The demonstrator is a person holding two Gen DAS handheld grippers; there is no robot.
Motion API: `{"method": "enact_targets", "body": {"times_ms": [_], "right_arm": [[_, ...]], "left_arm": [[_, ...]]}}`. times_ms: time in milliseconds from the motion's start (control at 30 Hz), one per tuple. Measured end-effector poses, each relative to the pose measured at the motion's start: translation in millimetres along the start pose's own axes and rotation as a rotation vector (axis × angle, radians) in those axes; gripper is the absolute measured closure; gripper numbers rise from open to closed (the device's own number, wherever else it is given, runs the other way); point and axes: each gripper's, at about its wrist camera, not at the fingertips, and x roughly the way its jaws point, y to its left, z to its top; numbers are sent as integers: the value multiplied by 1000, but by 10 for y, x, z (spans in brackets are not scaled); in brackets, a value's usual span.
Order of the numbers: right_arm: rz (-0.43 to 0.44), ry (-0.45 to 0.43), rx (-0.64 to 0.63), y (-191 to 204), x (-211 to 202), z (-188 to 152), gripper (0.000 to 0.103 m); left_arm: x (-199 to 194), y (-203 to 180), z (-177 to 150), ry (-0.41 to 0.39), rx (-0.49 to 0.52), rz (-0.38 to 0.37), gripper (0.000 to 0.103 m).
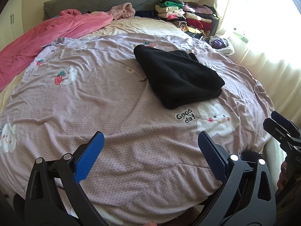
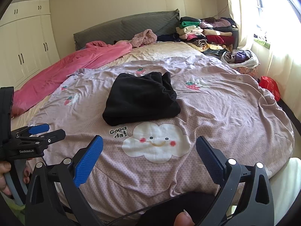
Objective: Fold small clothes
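A folded black garment (image 1: 178, 77) lies on the lilac quilt (image 1: 94, 103) in the middle of the bed; it also shows in the right wrist view (image 2: 141, 99). My left gripper (image 1: 150, 148) is open and empty, held over the near part of the quilt, short of the garment. My right gripper (image 2: 149, 150) is open and empty, over the white cloud print (image 2: 156, 143) just in front of the garment. The right gripper also shows at the right edge of the left wrist view (image 1: 282, 128), and the left gripper at the left edge of the right wrist view (image 2: 37, 131).
A pink blanket (image 1: 47, 37) lies along the left side of the bed. Stacks of folded clothes (image 1: 184, 15) stand at the head of the bed by the grey headboard (image 1: 101, 0). A bag of clothes (image 2: 240, 58) and a red bag (image 2: 269, 86) sit by the curtained window.
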Motion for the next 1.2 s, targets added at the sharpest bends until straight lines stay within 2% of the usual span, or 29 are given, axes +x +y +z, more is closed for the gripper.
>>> {"method": "enact_targets", "body": {"times_ms": [1200], "right_arm": [[-18, 5, 3, -85, -42, 22, 5]], "left_arm": [[0, -6, -11, 12, 11, 16, 10]]}}
